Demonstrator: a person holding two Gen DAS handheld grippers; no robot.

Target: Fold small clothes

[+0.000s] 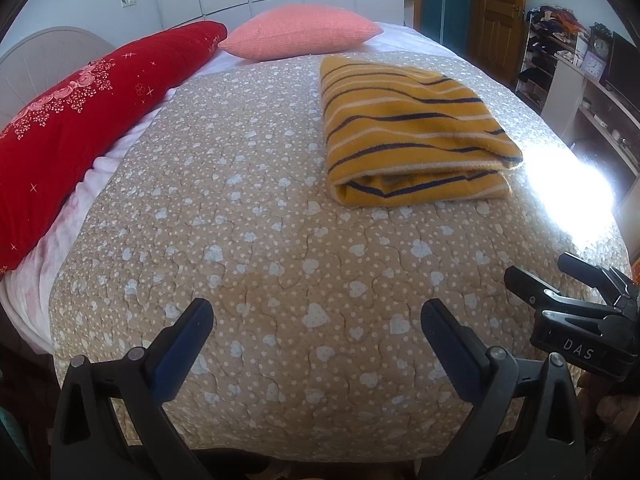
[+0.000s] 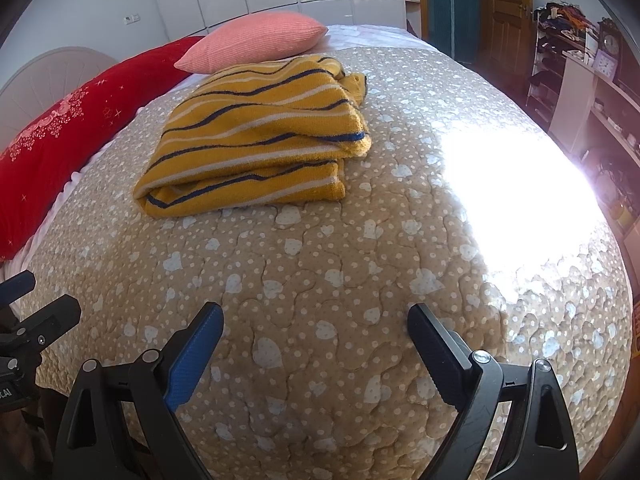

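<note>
At the bottom of the left wrist view the left gripper [image 1: 318, 318] stands spread wide with nothing between its blue-padded fingers [image 1: 182, 350], hovering over the near edge of a beige quilt [image 1: 248, 216] printed with white hearts and dots; at the lower right edge of that frame part of the right gripper [image 1: 576, 312] shows, a black body lettered "DAS". In the right wrist view the right gripper [image 2: 316, 322] is likewise gaping and empty above the quilt [image 2: 320, 280], and a corner of the left gripper [image 2: 28, 328] shows at the lower left edge. Beyond the fingers, a glaring patch of sunlight [image 2: 516, 196] washes out the right side of the quilt. Further up lies the folded yellow sweater [image 1: 412, 128] with dark blue and white stripes, right of centre in the left view and left of centre in the right view [image 2: 256, 136], its layered edges facing the cameras, well apart from both grippers. Behind it a pink pillow [image 1: 304, 30] rests at the top centre, a long red floral pillow [image 1: 80, 120] runs along the left, and a wooden door [image 1: 498, 8] and a clock [image 1: 600, 46] on cluttered shelves sit at the upper right
</note>
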